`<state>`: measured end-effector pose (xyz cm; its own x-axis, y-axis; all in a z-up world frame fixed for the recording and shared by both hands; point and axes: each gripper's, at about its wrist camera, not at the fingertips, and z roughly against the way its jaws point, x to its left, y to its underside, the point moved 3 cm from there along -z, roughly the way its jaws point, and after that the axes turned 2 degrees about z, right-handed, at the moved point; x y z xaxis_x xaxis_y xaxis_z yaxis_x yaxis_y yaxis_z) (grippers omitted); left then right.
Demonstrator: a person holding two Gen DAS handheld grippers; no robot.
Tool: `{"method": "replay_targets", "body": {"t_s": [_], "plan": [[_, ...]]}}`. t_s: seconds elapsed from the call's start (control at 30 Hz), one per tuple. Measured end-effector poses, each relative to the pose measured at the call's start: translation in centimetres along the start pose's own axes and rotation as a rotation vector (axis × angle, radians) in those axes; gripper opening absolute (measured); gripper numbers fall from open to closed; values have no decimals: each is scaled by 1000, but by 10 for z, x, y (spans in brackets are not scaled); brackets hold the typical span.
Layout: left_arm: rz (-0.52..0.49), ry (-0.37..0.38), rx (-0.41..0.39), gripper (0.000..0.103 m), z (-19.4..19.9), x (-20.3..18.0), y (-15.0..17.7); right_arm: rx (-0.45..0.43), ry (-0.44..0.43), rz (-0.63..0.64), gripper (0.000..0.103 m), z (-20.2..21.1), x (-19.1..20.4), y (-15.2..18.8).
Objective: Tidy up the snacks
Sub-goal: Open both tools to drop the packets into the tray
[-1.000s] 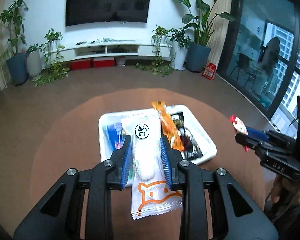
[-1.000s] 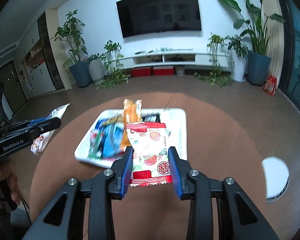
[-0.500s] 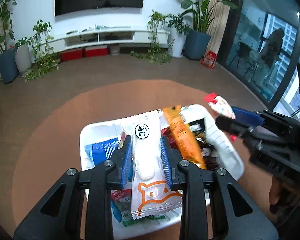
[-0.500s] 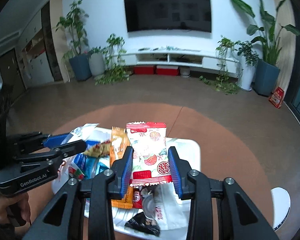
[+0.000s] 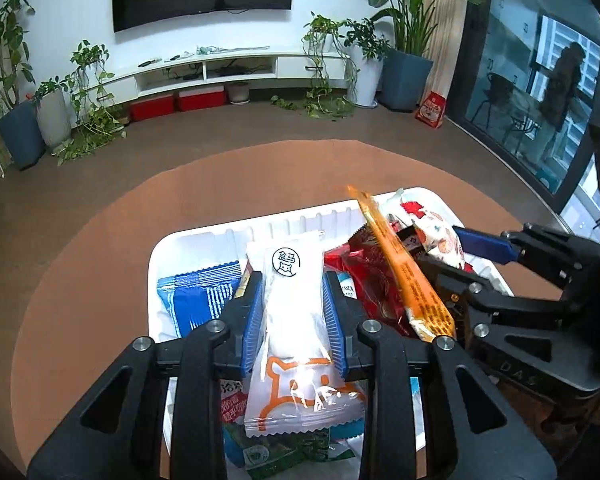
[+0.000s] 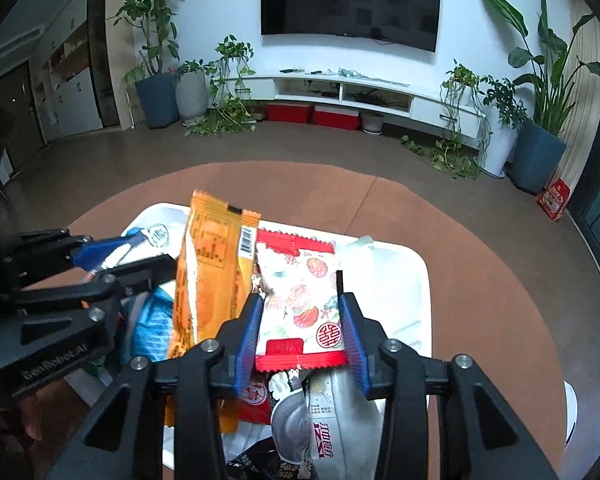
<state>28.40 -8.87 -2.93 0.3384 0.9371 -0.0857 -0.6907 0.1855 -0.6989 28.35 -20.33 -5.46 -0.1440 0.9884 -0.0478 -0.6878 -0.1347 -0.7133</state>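
Note:
A white tray (image 5: 196,236) full of snack packets sits on a round brown table (image 5: 100,260). My left gripper (image 5: 293,280) is shut on a white packet with an orange animal outline (image 5: 296,320) and holds it over the tray's left half. My right gripper (image 6: 300,300) holds a white-and-red packet with fruit prints (image 6: 300,300) over the tray's right half. Its jaws are opening, and the pads still touch the packet's sides. A long orange packet (image 6: 212,272) stands tilted between the two grippers.
A blue striped packet (image 5: 196,296), a red packet (image 5: 364,276) and a silver-white packet (image 6: 332,412) lie in the tray. A white round object (image 6: 570,412) sits at the table's right edge. Beyond the table are brown floor, potted plants and a TV wall.
Both grippers came down and forward from short of the tray to right over it, each with its packet, and drew close together. The right jaws stand slightly wider.

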Motion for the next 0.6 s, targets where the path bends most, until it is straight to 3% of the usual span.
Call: {"method": "replay_targets", "body": {"t_s": [0.1, 0.17, 0.2, 0.3, 0.43, 0.6], "plan": [[4, -15, -21, 32, 4, 4, -4, -5, -3, -2, 42, 2, -4, -3], [7, -26, -37, 63, 9, 5, -5, -8, -8, -6, 44, 4, -5, -4], [8, -24, -47, 69, 12, 5, -6, -10, -6, -6, 46, 5, -6, -4], [24, -29, -62, 71, 22, 9, -8, -22, 2, -1, 52, 10, -6, -3], [36, -43, -94, 97, 35, 17, -19, -45, 13, -11, 61, 20, -9, -4], [27, -49, -125, 103, 61, 15, -16, -117, 22, -4, 82, 41, -13, -6]]}}
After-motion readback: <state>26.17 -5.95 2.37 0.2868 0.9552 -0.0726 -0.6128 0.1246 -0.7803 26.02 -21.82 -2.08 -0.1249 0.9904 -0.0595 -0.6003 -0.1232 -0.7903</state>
